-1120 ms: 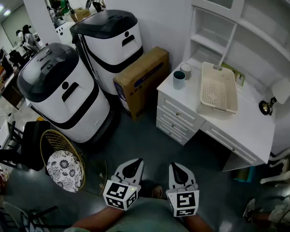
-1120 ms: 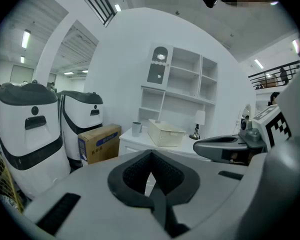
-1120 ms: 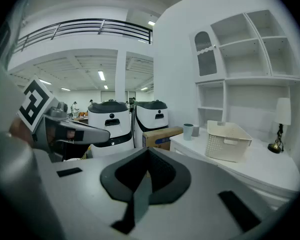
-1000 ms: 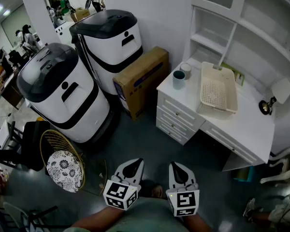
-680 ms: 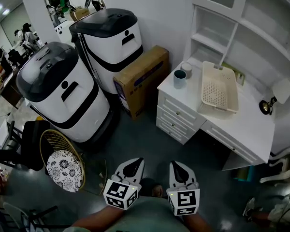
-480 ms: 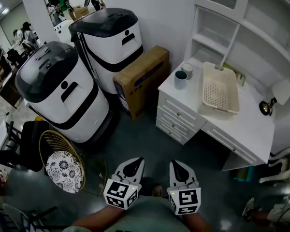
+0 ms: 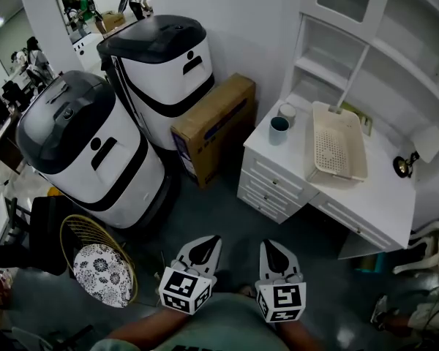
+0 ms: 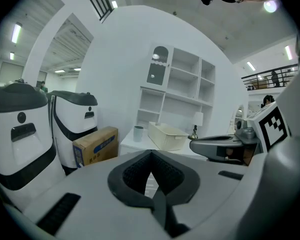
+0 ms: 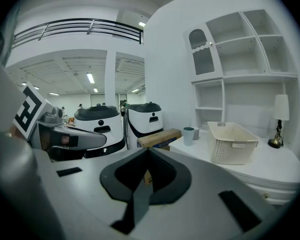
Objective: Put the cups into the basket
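The white desk carries two cups, one blue cup and one white cup, plus one basket and one lamp. Left of the desk is one cardboard box. Beyond it are two white-and-black machines, one machine beside the box and another machine farther off. Farthest from the desk is one wire chair.

- Head view: even, soft indoor light; white surfaces bright, floor dim with a faint sheen. No hard shadows.
- Gripper views: heavy fisheye, black vignette, lines bowed at the edges.
- Source: ceiling strip lights; flare spot top right.
- Left gripper and right gripper look slightly soft up close; backgrounds are sharp.
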`<action>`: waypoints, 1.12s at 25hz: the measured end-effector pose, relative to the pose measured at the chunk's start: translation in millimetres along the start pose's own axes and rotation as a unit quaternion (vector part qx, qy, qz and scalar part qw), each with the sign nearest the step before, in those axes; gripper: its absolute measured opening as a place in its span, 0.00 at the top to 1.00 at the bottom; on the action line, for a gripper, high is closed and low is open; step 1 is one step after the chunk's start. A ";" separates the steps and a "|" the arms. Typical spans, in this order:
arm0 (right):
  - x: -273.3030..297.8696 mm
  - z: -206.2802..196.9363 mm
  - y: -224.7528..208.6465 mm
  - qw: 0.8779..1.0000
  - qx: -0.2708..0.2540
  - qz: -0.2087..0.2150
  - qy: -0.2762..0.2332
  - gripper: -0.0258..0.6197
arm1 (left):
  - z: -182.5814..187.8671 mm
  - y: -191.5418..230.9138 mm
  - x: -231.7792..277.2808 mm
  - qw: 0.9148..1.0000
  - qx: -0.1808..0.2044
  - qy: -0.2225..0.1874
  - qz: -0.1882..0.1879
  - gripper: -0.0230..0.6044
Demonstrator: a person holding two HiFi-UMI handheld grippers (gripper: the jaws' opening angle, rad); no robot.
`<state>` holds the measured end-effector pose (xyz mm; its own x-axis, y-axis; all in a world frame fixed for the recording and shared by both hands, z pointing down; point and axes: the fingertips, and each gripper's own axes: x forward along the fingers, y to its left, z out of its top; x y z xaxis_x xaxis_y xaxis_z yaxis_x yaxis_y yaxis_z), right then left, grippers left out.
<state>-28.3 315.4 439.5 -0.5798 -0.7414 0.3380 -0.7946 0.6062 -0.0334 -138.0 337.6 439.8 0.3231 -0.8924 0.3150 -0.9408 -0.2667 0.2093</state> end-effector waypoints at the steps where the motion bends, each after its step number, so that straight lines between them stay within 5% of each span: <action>1: 5.7 5.4 1.2 1.000 0.002 -0.006 -0.002 0.94 | 5.8 5.8 2.2 1.000 0.003 -0.001 -0.004 0.95; 15: 65.0 41.7 2.9 0.997 0.003 -0.078 -0.008 0.94 | 50.6 71.7 39.9 0.998 0.013 -0.012 -0.054 0.95; 28: 88.7 41.6 11.3 0.993 0.016 -0.114 0.000 0.94 | 50.7 96.5 51.8 0.996 0.008 -0.004 -0.086 0.95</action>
<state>-96.2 244.5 430.0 -0.3845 -0.8583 0.3399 -0.9105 0.4133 0.0137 -217.2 247.2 429.3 0.4796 -0.8356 0.2679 -0.8727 -0.4225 0.2447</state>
